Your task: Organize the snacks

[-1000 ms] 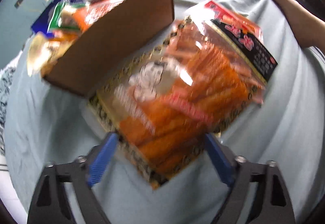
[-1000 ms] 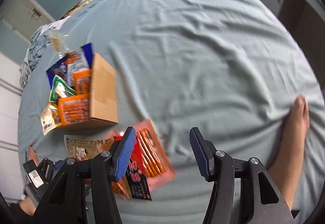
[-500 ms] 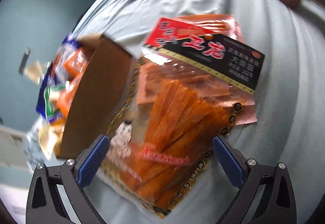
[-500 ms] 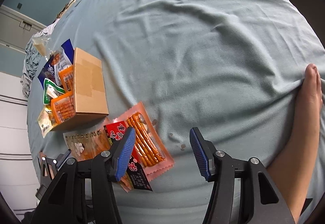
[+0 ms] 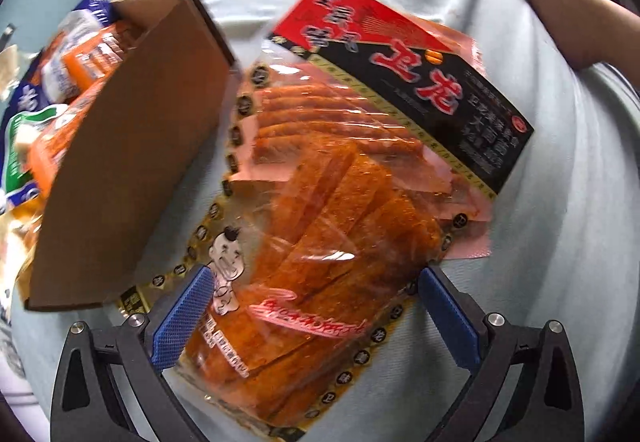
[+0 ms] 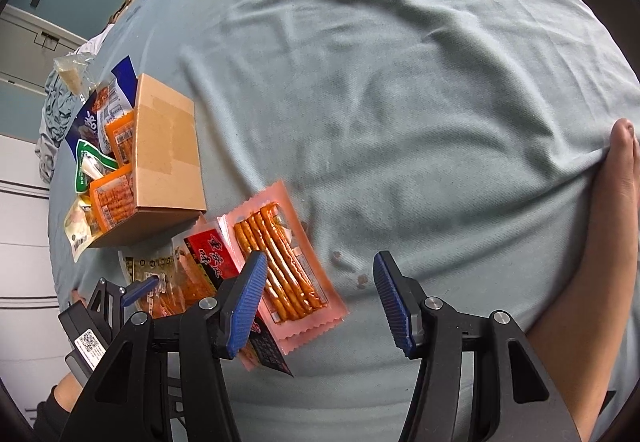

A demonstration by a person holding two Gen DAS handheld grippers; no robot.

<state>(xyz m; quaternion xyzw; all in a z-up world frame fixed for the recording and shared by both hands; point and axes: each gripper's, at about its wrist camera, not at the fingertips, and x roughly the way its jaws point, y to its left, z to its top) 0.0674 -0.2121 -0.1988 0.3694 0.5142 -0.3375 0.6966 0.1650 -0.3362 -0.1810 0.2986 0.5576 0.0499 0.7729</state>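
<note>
Currently the left gripper (image 5: 316,316) points steeply down over the large snack bag (image 5: 320,262), its blue pads standing wide on either side of the bag's near end with a visible gap at each pad, so nothing is clamped. That bag is clear plastic with a border of small black-and-gold medallions, a cartoon figure at its left edge, and broad orange-red strips inside; its far end carries a red and black header with large characters. It lies flat on the pale blue-grey cloth (image 5: 560,242), overlapping a pink packet (image 6: 286,274) of thin orange sticks that shows at its right and far sides. Just left of the bag stands a brown cardboard box (image 5: 128,169), its near corner touching or nearly touching the bag; the box holds orange, green and blue packets (image 5: 68,81) stacked on edge. The right gripper (image 6: 318,302) hovers to the right of the pink packet, jaws half spread and empty over bare cloth. A forearm (image 6: 600,282) rests on the cloth at the far right.
</note>
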